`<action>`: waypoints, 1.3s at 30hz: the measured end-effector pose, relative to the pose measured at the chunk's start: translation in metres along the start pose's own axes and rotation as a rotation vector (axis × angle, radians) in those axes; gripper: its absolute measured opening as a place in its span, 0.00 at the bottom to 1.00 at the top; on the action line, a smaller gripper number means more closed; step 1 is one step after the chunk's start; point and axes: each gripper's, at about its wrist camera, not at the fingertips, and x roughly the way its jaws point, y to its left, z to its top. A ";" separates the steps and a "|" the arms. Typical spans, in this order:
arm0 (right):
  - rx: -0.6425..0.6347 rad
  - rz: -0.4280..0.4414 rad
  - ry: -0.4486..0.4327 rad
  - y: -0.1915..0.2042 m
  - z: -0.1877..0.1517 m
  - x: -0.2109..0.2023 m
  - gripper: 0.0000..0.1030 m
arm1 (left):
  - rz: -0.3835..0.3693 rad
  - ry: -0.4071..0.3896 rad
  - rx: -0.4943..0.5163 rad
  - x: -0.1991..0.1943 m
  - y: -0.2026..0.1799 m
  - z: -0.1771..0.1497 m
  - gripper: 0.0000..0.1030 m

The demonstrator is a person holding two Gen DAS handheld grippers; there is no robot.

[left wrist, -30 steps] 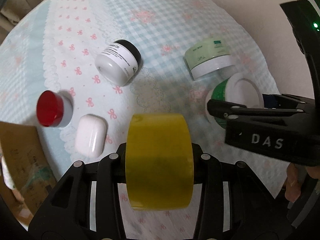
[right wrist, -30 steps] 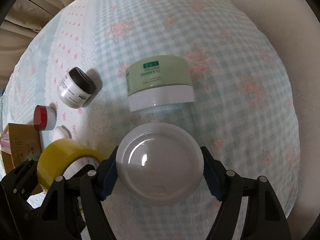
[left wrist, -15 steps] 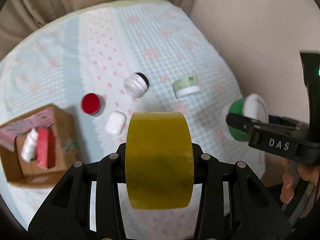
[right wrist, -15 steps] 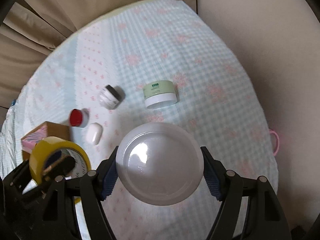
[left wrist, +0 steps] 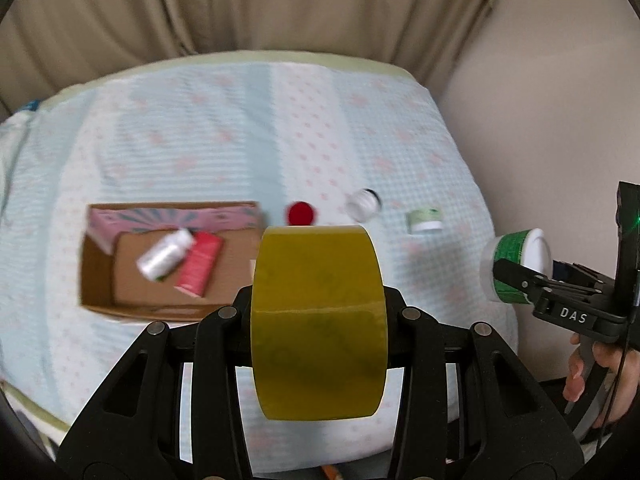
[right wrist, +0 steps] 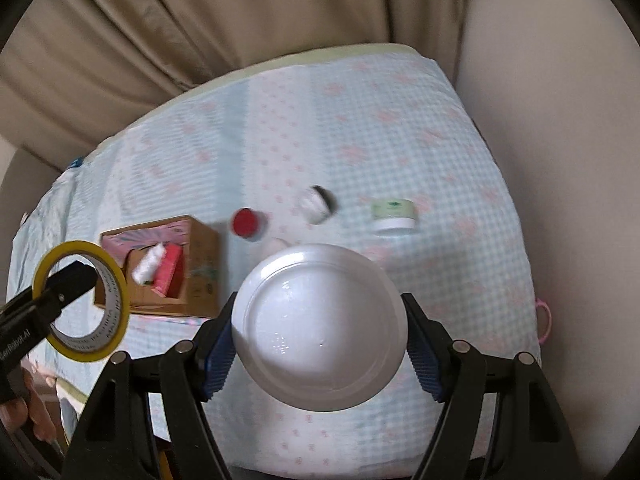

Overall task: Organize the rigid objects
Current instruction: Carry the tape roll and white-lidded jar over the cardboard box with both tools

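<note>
**Asker:** While both tools are raised above the bed, what does each one hold?

**Describer:** The left gripper (left wrist: pixel 320 320) is clamped on a yellow tape roll (left wrist: pixel 318 320), which stands on edge between the two black fingers with its broad outer band facing the camera. The right gripper (right wrist: pixel 320 332) is clamped on a white tub with a green label (left wrist: pixel 510 268); blue ridged pads (right wrist: pixel 218 354) press against its sides, and its round white lid fills the middle of the right wrist view. Both things are held in the air, clear of the bedding.

**Asker:** Where does everything else lie?

**Describer:** A pale blue checked bedspread with pink bows (right wrist: pixel 400 152) covers the bed. On its left part sits an open cardboard box (left wrist: pixel 168 268), and inside it a white bottle (left wrist: pixel 164 256) and a red carton (left wrist: pixel 200 264) lie side by side, touching. To the right of the box, spread in a loose row, are a red-lidded jar (right wrist: pixel 246 222), a white jar with a black cap (right wrist: pixel 318 204) lying on its side, and a pale green cream jar (right wrist: pixel 394 214) standing upright. These are blurred. Beige curtains (left wrist: pixel 240 12) hang behind the bed.
</note>
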 end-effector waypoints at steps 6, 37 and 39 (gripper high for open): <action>-0.049 0.028 -0.015 0.064 0.001 -0.001 0.68 | 0.014 -0.025 -0.026 -0.025 0.070 0.001 0.35; -0.018 -0.047 0.155 0.272 0.001 0.168 0.68 | -0.032 0.238 -0.014 0.107 0.314 0.025 0.35; -0.023 -0.056 0.176 0.271 -0.001 0.185 0.68 | -0.024 0.260 -0.005 0.122 0.317 0.026 0.35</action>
